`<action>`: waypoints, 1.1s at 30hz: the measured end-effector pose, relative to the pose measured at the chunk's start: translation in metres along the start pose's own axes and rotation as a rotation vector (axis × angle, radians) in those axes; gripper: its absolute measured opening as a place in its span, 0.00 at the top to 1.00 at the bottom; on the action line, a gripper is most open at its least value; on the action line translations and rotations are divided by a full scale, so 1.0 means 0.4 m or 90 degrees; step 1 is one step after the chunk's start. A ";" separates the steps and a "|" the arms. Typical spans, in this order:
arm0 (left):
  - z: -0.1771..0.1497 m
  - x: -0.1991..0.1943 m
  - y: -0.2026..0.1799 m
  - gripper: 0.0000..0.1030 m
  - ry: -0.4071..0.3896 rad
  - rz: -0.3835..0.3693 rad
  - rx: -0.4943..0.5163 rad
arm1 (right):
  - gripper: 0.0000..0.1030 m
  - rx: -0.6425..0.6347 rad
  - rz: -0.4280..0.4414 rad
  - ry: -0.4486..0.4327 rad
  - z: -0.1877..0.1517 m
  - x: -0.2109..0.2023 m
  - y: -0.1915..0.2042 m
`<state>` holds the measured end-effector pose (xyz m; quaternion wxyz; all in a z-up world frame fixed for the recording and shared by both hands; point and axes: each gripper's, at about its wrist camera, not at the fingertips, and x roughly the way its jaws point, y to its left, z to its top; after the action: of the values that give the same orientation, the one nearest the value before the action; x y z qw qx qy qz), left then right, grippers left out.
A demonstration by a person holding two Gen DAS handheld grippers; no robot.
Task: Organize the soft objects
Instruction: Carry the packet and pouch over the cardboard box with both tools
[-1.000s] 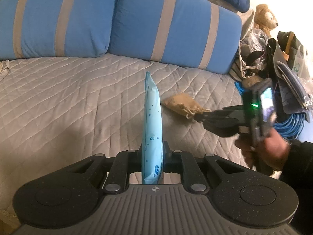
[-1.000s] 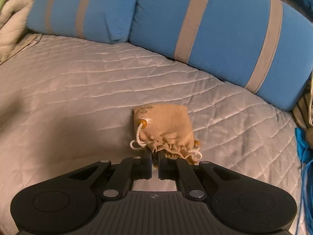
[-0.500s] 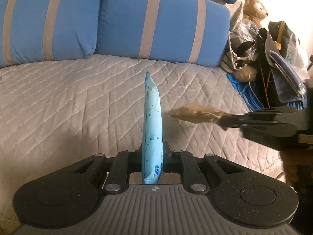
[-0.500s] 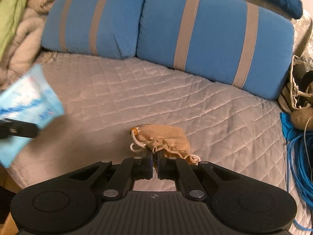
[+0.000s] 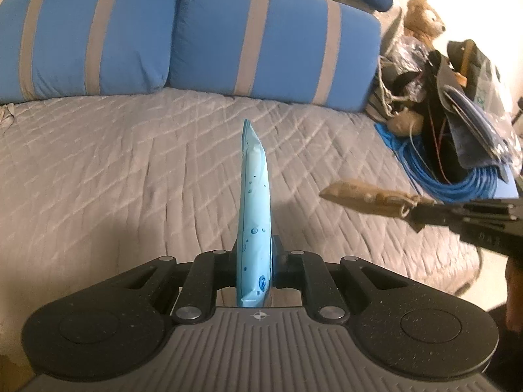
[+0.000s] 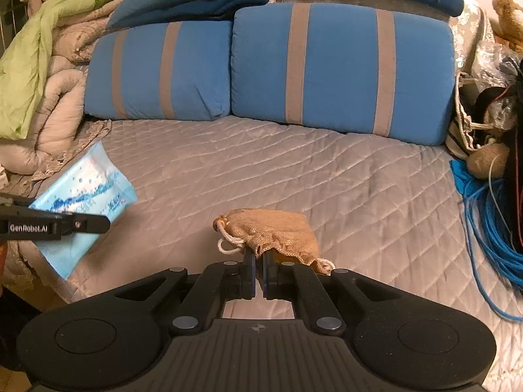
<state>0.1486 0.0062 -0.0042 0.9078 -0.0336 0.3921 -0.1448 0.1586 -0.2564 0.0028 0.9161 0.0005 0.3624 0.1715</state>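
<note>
The left gripper (image 5: 255,261) is clamped on a pale blue pack (image 5: 255,222), a soft plastic packet printed with darker blue drops and a wave; seen from the left wrist it stands on edge between the jaws, thin and tall, its sealed top leaning slightly left. From the right wrist the same pack (image 6: 81,196) shows its broad face, held above the front left corner of the bed (image 6: 294,170).

The right gripper (image 6: 258,261) has its jaws pinched nearly together on the gathered neck of a pouch (image 6: 274,228). The pouch is coarse tan burlap, flat and limp, with a white drawstring looped at its left side and an orange bead on the cord. It hangs clear above the front middle of the bed, not touching the grey quilted cover. In the left wrist view it (image 5: 362,196) juts leftward from the right gripper (image 5: 415,209), well apart from the pack.

Farther along the bed, two blue cushions (image 6: 340,72) with beige stripes stand side by side at its back. Past the bed's right edge lie a coiled blue cable (image 5: 457,176) and a heap of bags, with a teddy bear (image 5: 421,16) behind them. Off the bed's left end sit rumpled beige and green blankets (image 6: 39,65).
</note>
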 end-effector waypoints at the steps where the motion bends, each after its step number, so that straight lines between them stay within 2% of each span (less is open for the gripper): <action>1: -0.009 -0.006 -0.005 0.86 0.002 -0.002 0.005 | 0.94 0.002 0.001 0.000 -0.008 -0.011 0.001; 23: -0.186 -0.115 -0.065 0.86 0.062 0.005 0.047 | 0.94 -0.001 0.063 -0.002 -0.137 -0.184 0.135; 30: -0.231 -0.115 -0.079 0.86 0.108 0.040 0.065 | 0.94 0.011 0.064 -0.003 -0.168 -0.223 0.159; 33: -0.237 -0.104 -0.083 0.82 0.141 0.017 0.070 | 0.94 0.011 0.062 -0.002 -0.178 -0.234 0.168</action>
<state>0.0452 -0.0087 -0.0347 0.8613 0.0373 0.4818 -0.1569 0.0268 -0.2315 0.0208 0.9071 0.0260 0.3621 0.2132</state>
